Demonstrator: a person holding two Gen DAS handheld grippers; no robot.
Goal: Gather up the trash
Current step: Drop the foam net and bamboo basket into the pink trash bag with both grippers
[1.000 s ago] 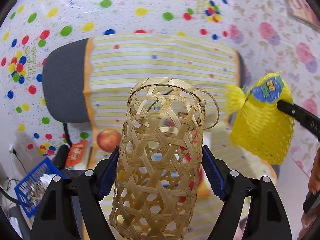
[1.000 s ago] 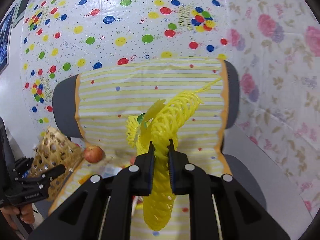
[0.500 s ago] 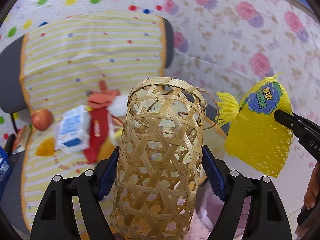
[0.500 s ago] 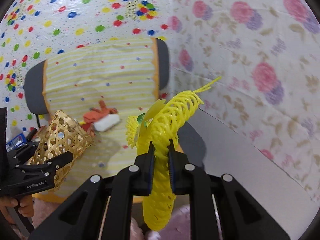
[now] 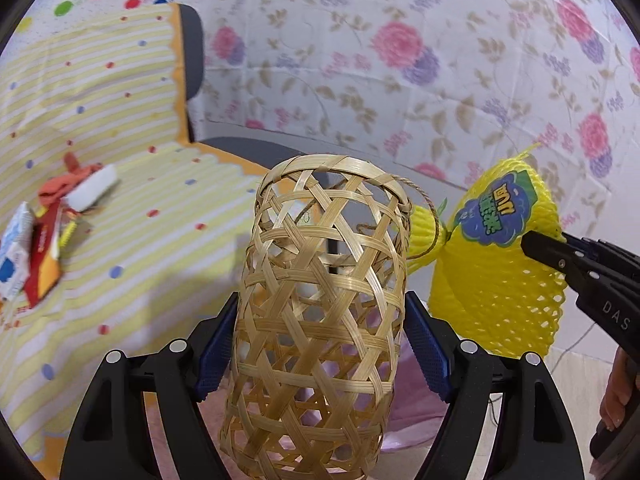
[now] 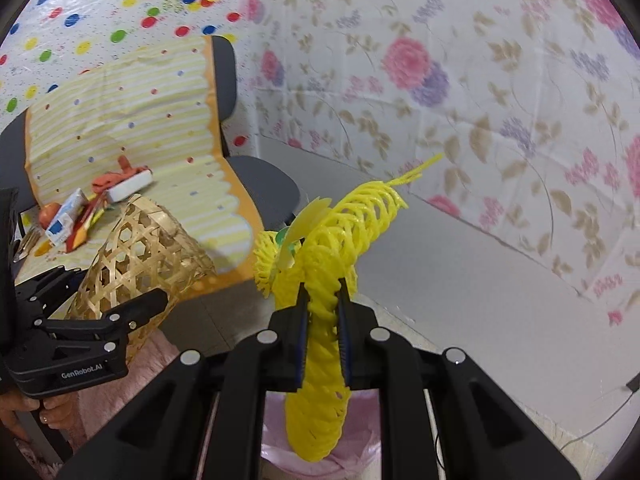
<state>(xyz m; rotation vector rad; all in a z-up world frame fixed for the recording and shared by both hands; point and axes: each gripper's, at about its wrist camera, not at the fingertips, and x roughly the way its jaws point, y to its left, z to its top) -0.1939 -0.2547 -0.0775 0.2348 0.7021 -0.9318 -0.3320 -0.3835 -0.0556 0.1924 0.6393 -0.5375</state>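
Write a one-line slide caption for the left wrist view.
Left gripper holds a woven bamboo basket while the right gripper pinches a yellow mesh net beside it.

The left gripper (image 5: pixel 320 344) clamps a woven basket (image 5: pixel 320 312), blue pads against both sides, open rim facing away. At right, the right gripper (image 5: pixel 536 246) pinches a yellow net (image 5: pixel 492 280) bearing a blue label (image 5: pixel 496 212). At left, wrappers (image 5: pixel 36 248) lie on a striped cloth (image 5: pixel 160 220).
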